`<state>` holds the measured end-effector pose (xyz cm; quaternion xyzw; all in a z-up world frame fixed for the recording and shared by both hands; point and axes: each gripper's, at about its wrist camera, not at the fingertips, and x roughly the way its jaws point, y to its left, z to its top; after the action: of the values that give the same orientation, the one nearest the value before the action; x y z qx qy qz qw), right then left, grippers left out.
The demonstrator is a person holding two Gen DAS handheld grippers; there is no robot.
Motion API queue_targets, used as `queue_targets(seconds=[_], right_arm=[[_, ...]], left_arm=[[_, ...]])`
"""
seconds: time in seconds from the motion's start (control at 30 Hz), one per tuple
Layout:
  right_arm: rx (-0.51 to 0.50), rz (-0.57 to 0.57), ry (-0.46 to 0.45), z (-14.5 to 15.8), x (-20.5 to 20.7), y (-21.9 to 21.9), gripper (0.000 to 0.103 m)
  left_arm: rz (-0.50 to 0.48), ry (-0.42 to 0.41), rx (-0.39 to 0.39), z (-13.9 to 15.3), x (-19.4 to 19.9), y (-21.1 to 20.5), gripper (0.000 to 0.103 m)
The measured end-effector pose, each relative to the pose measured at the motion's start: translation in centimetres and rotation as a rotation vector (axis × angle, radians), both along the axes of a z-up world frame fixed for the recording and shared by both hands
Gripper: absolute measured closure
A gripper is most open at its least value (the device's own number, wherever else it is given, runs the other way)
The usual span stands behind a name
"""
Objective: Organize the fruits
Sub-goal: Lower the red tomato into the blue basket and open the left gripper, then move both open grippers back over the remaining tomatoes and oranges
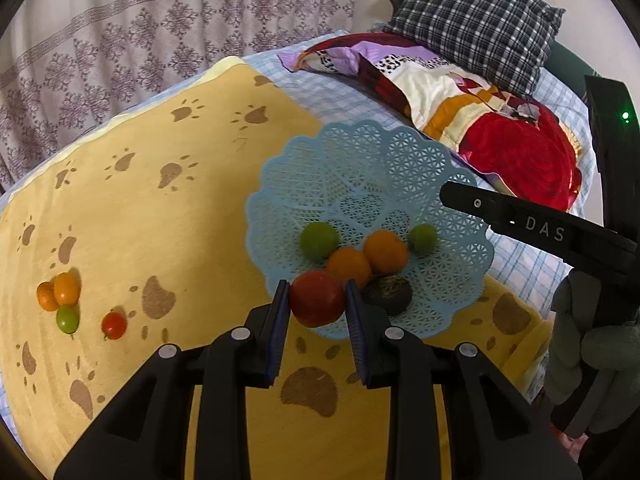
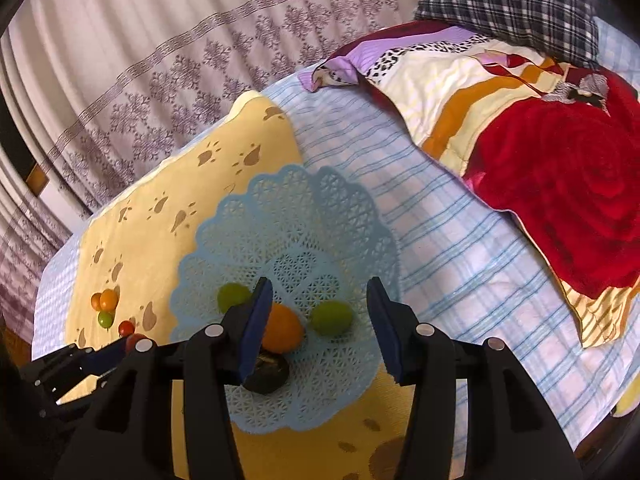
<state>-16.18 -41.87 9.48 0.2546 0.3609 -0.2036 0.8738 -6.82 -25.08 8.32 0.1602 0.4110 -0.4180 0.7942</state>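
Here, yellow paw-print cloth, bed, curtain

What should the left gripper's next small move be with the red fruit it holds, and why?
Probably carry it forward over the blue basket and release. The left gripper is shut on the red fruit at the basket's near rim, where other fruits already lie; the right gripper hangs open, holding nothing.

White letters "DAS" stand on a black finger of the right gripper, at three o'clock in the left wrist view. Nothing else is legible.
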Motion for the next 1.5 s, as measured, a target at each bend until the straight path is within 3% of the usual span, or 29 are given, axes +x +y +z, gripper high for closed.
queue_targets(seconds=[0.33, 0.43, 0.6, 0.77, 1.5], right_arm=[[-0.004, -0.007, 0.002, -0.2, -0.1, -0.1, 0.052], [-0.003, -0.006, 0.002, -0.2, 0.0, 0.0, 0.052], [-0.003, -0.006, 0.001, -0.2, -0.1, 0.0, 0.052], [-0.012, -0.007, -0.005, -0.3, 0.0, 0.1, 0.041], [-0.115, 0.092, 0.008, -0.6, 1.1, 3.6, 0.041]], left_arm=[[-0.04, 0.029, 0.01, -1.3, -0.4, -2.1, 0.073], [-0.029, 0.023, -0.003, -1.3, -0.3, -1.9, 0.039], [0.011, 0.026, 0.004, -1.6, 0.3, -1.2, 0.038], [0.073, 0.035, 0.002, -1.6, 1.4, 0.2, 0.019], [0.261, 0.026, -0.002, -1.4, 4.7, 6.1, 0.017]])
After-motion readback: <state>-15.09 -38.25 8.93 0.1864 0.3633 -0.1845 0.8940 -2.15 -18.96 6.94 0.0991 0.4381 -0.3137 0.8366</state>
